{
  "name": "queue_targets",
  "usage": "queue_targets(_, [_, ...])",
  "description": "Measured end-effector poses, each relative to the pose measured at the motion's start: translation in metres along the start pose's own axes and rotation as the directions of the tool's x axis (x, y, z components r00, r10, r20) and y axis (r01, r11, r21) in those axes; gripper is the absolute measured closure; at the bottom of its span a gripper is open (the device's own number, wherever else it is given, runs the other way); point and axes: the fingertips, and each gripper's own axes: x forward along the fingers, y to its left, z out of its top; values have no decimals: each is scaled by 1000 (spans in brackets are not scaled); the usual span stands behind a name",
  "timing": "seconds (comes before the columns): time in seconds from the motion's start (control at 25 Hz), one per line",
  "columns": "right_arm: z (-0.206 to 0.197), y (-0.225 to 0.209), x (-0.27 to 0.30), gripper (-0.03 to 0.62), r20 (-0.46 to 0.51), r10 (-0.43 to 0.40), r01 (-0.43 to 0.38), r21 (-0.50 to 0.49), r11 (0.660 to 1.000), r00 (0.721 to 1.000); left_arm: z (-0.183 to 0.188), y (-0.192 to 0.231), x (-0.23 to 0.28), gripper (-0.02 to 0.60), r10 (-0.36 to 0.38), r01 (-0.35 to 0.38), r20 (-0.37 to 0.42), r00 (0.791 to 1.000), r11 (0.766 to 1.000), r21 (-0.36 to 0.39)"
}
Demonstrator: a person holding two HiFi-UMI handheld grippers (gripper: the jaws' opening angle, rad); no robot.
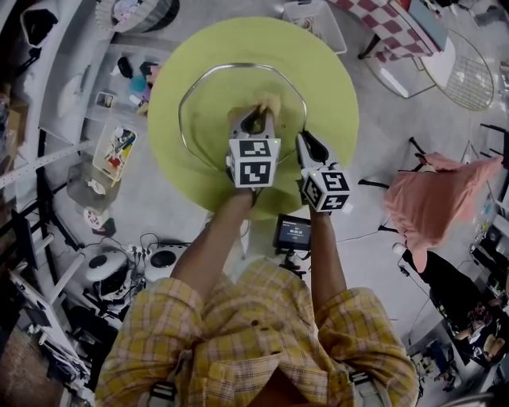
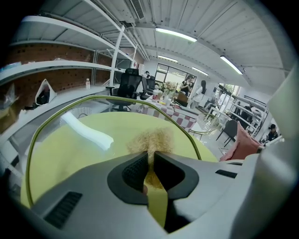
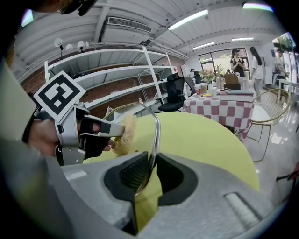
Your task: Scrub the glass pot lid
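Note:
The glass pot lid (image 1: pixel 227 87) with a metal rim is held tilted over the round yellow-green table (image 1: pixel 334 95). My left gripper (image 1: pixel 256 121) is shut on a tan fuzzy scrubber (image 1: pixel 267 103), which presses against the glass near the lid's near side. In the left gripper view the scrubber (image 2: pixel 152 139) sticks out past the jaws of the left gripper (image 2: pixel 150 161), with the lid's rim (image 2: pixel 112 99) arching around it. My right gripper (image 1: pixel 306 143) is shut on the lid's rim (image 3: pixel 156 128) at its right edge. The right gripper view shows the right gripper (image 3: pixel 150 170), the scrubber (image 3: pixel 125 135) and the left gripper (image 3: pixel 113 134).
A white crate (image 1: pixel 318 20), a checkered table (image 1: pixel 390 24) and a wire chair (image 1: pixel 469 71) stand beyond the table. A pink cloth (image 1: pixel 433 195) hangs at right. Shelves (image 1: pixel 71 87) with small items line the left. A small screen (image 1: pixel 293 232) sits below my arms.

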Motion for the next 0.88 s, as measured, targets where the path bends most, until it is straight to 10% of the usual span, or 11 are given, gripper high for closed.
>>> queue_targets(0.88, [-1,2,0,540,-8,-6,6,-16,1000,1000,4,61,-26,538,136,-134,35,990,990,-34])
